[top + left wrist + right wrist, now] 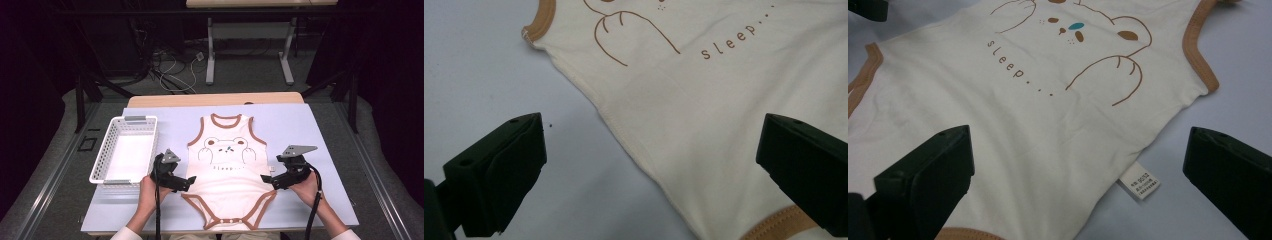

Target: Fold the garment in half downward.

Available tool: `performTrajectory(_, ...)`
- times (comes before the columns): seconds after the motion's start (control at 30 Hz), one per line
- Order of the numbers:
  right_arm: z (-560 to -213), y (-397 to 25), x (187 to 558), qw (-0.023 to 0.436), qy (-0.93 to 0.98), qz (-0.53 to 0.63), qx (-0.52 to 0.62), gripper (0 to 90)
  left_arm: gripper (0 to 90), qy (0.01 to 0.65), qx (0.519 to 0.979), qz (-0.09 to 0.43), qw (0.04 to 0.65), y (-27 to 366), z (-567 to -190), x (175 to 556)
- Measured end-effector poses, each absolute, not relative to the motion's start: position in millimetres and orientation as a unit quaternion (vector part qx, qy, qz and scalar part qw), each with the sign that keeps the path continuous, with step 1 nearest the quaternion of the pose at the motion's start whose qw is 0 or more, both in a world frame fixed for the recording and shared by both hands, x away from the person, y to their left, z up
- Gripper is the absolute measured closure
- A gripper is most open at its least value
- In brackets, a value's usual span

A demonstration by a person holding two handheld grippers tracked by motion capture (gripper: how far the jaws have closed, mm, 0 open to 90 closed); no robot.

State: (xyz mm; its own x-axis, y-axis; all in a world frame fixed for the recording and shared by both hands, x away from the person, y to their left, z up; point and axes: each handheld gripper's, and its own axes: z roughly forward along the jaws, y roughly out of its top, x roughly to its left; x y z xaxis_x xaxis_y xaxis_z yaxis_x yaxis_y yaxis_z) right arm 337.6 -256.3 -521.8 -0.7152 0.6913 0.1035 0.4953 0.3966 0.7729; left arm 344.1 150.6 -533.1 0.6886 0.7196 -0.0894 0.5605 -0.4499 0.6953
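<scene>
At the far left of the table, a white plastic basket (125,150) is set on the pale blue mat (320,150), its walls a lattice of small holes and its inside bare; it is probably placed there as the destination for the garment once folded. Just beside its near corner the left gripper (189,183) is held low, and its jaws are spread wide, with one jaw over the mat and the other over the cloth in the left gripper view, so that the side seam of the bodysuit (724,115) lies between them (nothing is pinched yet). The bodysuit (227,170) is laid flat and face up in the middle of the mat, neck away from the person, seemingly smoothed out so that both sides can be taken at once. It is a soft cream knit, sleeveless, bound in tan ribbed trim at neck, armholes and leg openings, with a bear drawn in brown line and the word "sleep" beneath. At its right edge the right gripper (265,179) is likewise opened wide, the seam and a small white care label (1139,181) lying between its jaws
</scene>
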Motion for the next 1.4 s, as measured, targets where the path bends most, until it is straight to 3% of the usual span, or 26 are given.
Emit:
performTrajectory(0.53,-523.2,-259.4,367.3,0.114,0.82,0.411,0.381,0.0,0.2,0.394,0.843,0.132,0.341,137.2,-532.3,366.3)
performTrajectory(1.03,-529.2,-254.5,392.9,0.125,0.821,0.397,0.391,1.1,0.3,0.414,0.839,0.108,0.336,130.0,-539.1,395.5)
performTrajectory(1.2,-531.7,-251.0,402.2,0.134,0.818,0.392,0.399,5.5,0.3,0.413,0.841,0.108,0.333,126.4,-539.1,403.4)
performTrajectory(1.3,-534.1,-250.1,408.1,0.137,0.816,0.39,0.404,16.1,0.3,0.414,0.842,0.109,0.329,125.8,-538.5,408.8)
performTrajectory(1.33,-534.8,-249.8,409.9,0.137,0.817,0.387,0.406,16.0,0.5,0.415,0.843,0.106,0.327,125.2,-538.7,410.4)
performTrajectory(1.4,-536.6,-249.5,412.8,0.146,0.815,0.381,0.411,20.0,5.7,0.415,0.841,0.12,0.325,124.5,-538.6,412.3)
